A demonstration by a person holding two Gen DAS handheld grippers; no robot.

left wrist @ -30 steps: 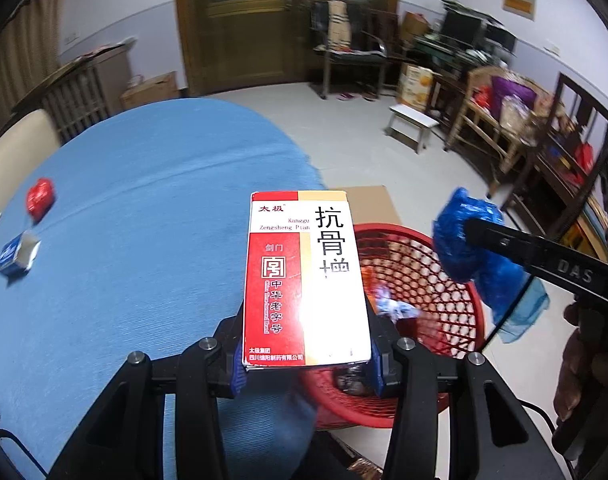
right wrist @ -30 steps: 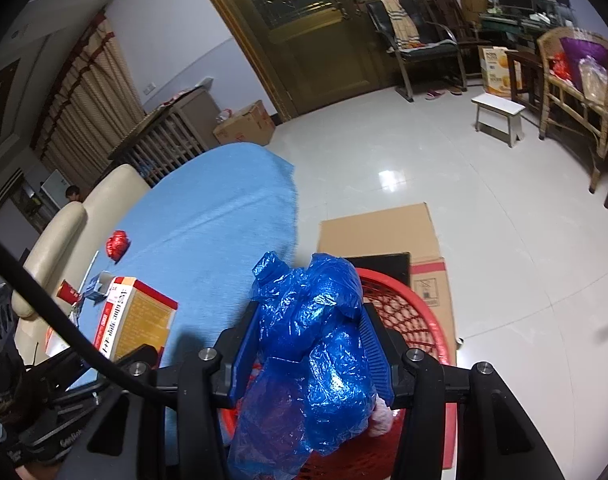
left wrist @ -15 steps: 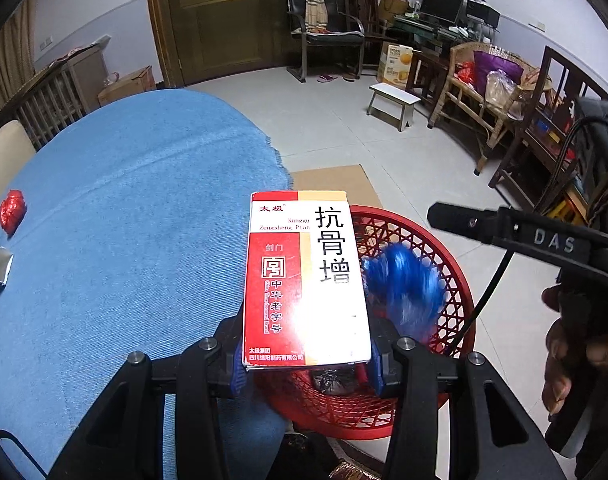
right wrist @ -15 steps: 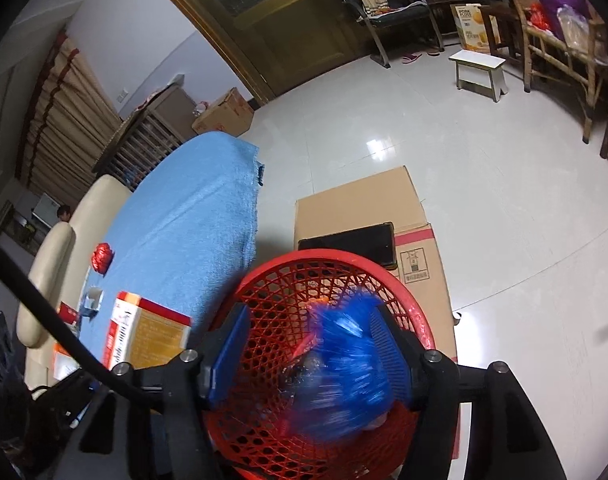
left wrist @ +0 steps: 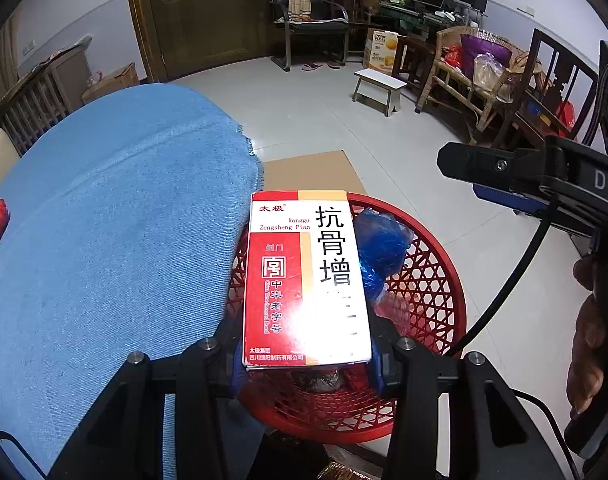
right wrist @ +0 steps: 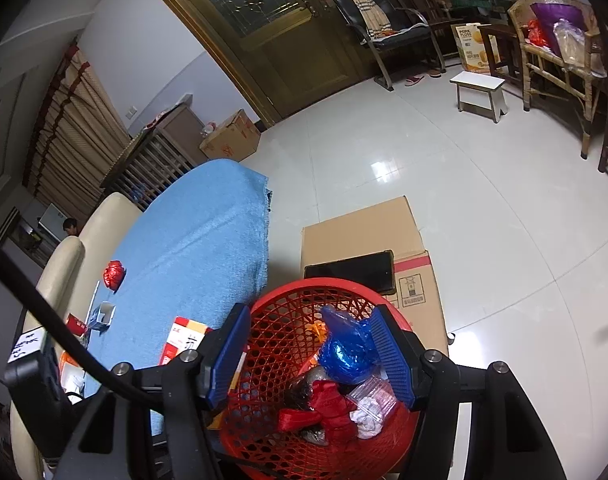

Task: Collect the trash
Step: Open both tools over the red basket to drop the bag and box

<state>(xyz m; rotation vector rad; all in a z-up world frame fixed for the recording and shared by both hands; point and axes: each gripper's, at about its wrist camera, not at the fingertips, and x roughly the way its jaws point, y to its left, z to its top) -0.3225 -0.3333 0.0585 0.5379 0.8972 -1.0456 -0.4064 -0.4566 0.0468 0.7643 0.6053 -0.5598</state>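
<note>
Gripping the medicine box (left wrist: 306, 280) firmly in the left gripper (left wrist: 306, 364), hovering over the near-left rim of the red basket (left wrist: 444, 280). Leaving the right gripper (right wrist: 312, 352) spread and empty above the blue bag (right wrist: 346, 348) inside. Centring the box before releasing.

right gripper (right wrist: 310, 354) empty over red basket (right wrist: 272, 312), blue bag (right wrist: 346, 350) inside

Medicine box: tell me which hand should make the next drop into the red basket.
Left. The left gripper is shut on the medicine box, held over the red basket. The right gripper is open and empty; the blue bag already lies in the basket.
</note>
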